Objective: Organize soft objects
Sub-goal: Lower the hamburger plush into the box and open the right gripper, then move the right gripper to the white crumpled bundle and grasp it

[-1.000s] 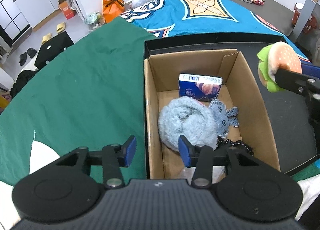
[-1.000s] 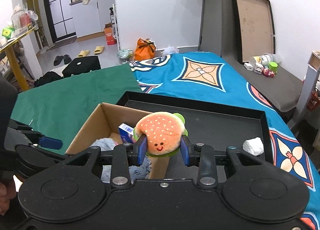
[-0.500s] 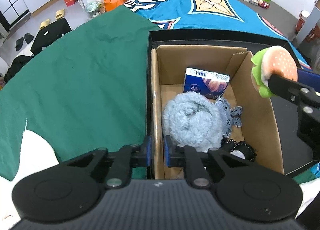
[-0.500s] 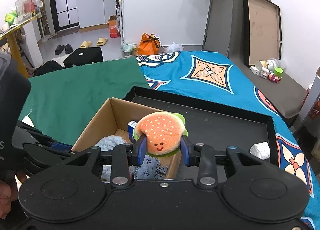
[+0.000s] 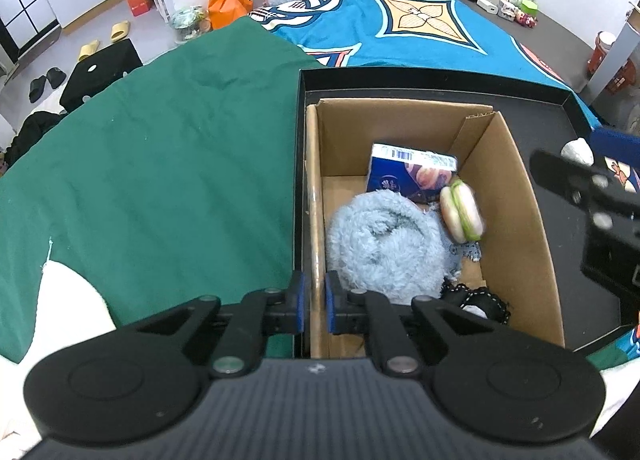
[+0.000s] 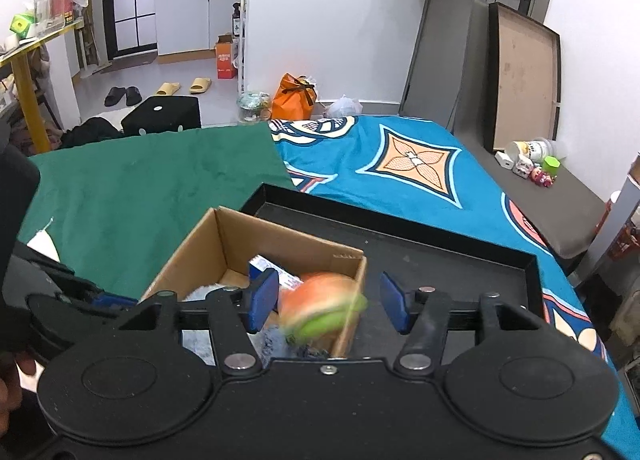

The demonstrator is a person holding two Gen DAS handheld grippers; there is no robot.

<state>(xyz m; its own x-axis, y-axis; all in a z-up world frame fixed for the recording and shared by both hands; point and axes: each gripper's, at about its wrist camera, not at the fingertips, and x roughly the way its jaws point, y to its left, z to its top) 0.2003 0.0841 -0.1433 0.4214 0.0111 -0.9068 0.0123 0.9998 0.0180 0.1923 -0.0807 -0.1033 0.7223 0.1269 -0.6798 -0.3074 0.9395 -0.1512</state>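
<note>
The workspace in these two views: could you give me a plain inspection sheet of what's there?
Surface: black tray on green and blue cloths.
Job's things: burger plush, blurred, in cardboard box beside fluffy blue bundle.
Clutter: blue packet in box; white lump on tray.
Grippers: left gripper shut on box wall; right gripper open.
Cables: nothing seen.
Surroundings: orange bag, slippers on floor.
</note>
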